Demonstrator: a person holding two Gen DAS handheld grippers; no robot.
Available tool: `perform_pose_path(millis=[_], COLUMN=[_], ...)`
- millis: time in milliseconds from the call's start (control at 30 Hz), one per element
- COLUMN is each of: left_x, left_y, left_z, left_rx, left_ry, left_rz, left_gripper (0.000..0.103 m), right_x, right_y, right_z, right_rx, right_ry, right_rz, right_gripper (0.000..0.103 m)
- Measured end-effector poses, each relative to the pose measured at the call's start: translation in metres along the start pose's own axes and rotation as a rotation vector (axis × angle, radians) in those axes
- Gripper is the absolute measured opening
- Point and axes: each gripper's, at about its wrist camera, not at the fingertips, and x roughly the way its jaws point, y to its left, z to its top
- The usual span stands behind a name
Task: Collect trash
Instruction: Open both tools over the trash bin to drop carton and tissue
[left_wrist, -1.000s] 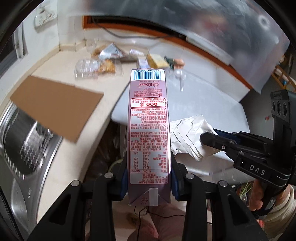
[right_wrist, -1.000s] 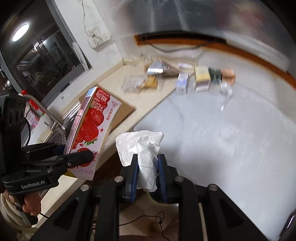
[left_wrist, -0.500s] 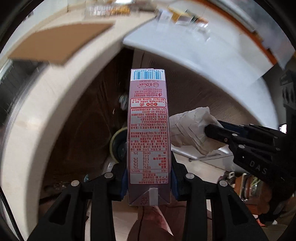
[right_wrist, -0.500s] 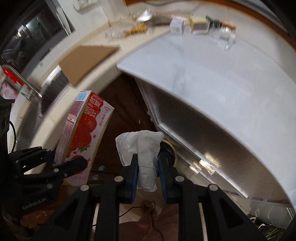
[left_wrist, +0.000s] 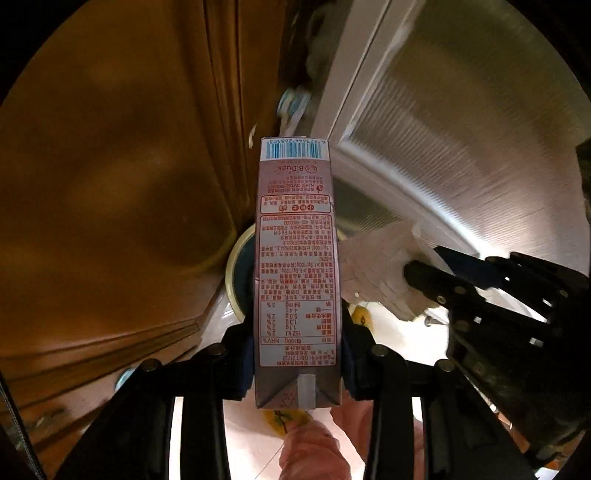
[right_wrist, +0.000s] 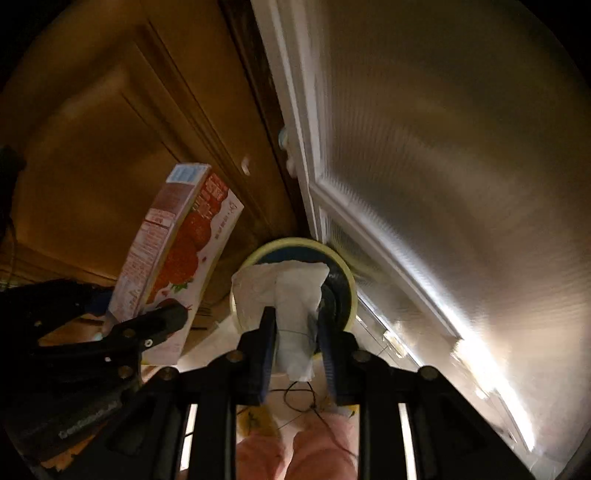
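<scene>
**Carton and tissue, both over the bin**

Going left to right: we've got brown wooden cabinet doors on the left, pretty dim down here. Our left gripper is pinching the pink strawberry milk carton by its lower end, label facing the camera, pads tight on both sides. Below and between the two tools sits the round bin with its pale yellow rim. Our right gripper has the crumpled white tissue between its fingers, directly above the bin; its jaws have just been opening, with a gap at the right pad. The ribbed metallic panel fills the right side.
</scene>
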Motion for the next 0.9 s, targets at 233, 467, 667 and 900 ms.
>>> perform_pose_path(millis=[233, 467, 667, 900], left_x=[0.057, 0.072, 0.063, 0.034], left_y=[0.007, 0.019, 0.017, 0.008], left_z=[0.003, 0.006, 0.017, 0.019], left_rx=[0.083, 0.109, 0.09, 0.089], left_ry=[0.009, 0.021, -0.006, -0.033], left_rz=[0.062, 0.082, 0.076, 0.085], left_gripper=[0.062, 0.072, 0.081, 0.081], right_x=[0.073, 0.091, 0.083, 0.058], right_y=[-0.004, -0.015, -0.022, -0.031], right_z=[0.003, -0.002, 0.001, 0.001], right_rx=[-0.018, 0.002, 0.017, 0.035], right_ry=[0.007, 0.005, -0.004, -0.012], right_rz=[-0.015, -0.021, -0.024, -0.023], right_gripper=[0.034, 0.038, 0.039, 0.039])
